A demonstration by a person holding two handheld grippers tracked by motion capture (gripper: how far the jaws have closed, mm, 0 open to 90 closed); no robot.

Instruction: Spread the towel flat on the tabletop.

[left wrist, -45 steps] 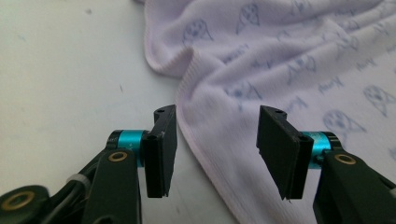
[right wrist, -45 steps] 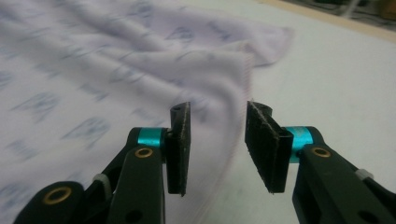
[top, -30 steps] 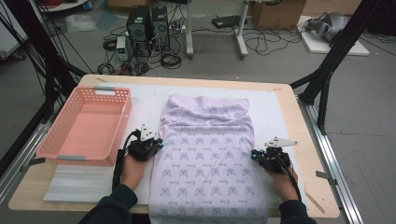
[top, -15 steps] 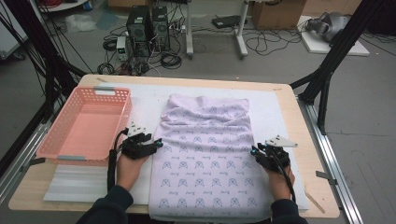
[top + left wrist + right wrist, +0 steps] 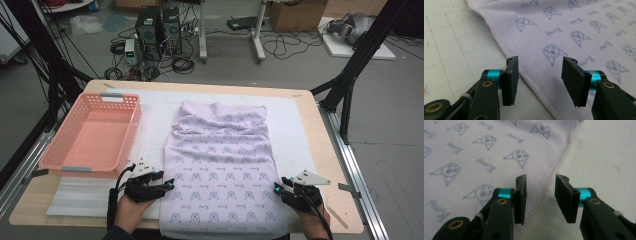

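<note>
A lavender cloth [image 5: 220, 165] printed with small blue faces lies spread flat on the white mat [image 5: 295, 135]. My left gripper [image 5: 167, 185] sits at the cloth's left edge near the table's front. Its jaws are open after opening from shut and then narrowing a little. In the left gripper view the cloth [image 5: 579, 22] has its hem running under the gap of the left gripper [image 5: 540, 60], untouched by the pads. My right gripper [image 5: 277, 189] is at the cloth's right edge, its jaws open and just widened. There the cloth [image 5: 474, 150] has its hem below the right gripper [image 5: 541, 177].
A pink plastic basket [image 5: 75, 169] stands on the left of the wooden table [image 5: 325, 150]. A ribbed pale sheet [image 5: 80, 197] lies in front of it. Black frame posts rise at both sides of the table, and cables and computers sit on the floor beyond.
Both hands have drawn back along the cloth's sides toward the table's near edge. The bunched upper part of the cloth now lies flatter.
</note>
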